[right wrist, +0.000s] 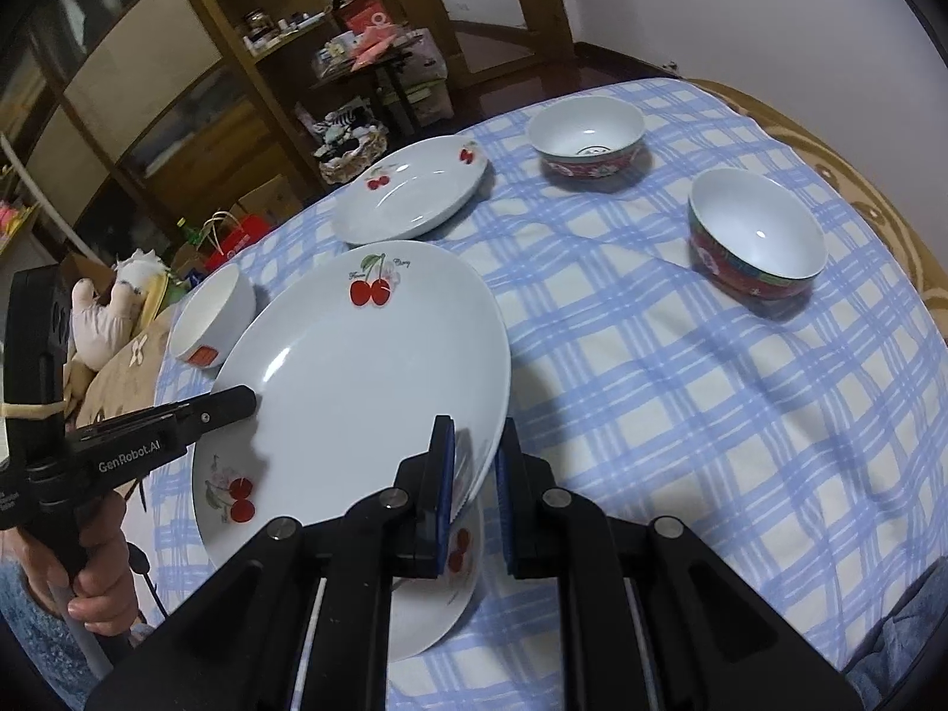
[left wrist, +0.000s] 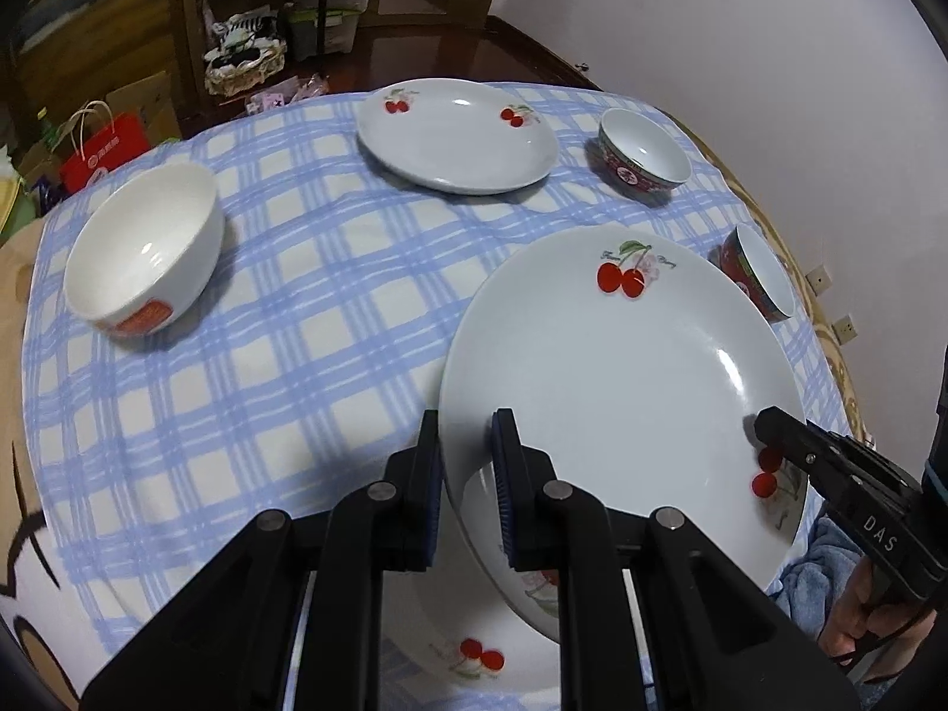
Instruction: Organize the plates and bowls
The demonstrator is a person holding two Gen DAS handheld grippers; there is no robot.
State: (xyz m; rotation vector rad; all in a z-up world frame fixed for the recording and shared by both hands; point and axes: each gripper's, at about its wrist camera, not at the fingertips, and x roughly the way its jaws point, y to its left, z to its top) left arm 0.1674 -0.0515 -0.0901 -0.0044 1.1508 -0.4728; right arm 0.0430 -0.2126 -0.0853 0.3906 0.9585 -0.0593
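Observation:
A white cherry plate (left wrist: 622,367) is held just above a second cherry plate (left wrist: 474,640) lying on the checked cloth. My left gripper (left wrist: 465,444) is shut on the held plate's left rim. My right gripper (right wrist: 474,456) is shut on its right rim, and it shows in the left wrist view (left wrist: 782,432). The held plate (right wrist: 367,367) and the lower plate (right wrist: 426,610) show in the right wrist view. A third cherry plate (left wrist: 456,136) lies at the far side. A plain white bowl (left wrist: 142,249) stands at the left. Two red-patterned bowls (left wrist: 643,154) (left wrist: 761,269) stand at the right.
The table's wooden edge (left wrist: 823,320) runs close behind the red bowls by the white wall. Shelves and clutter (right wrist: 355,59) stand beyond the far side. A red paper bag (left wrist: 106,148) sits on the floor at the left.

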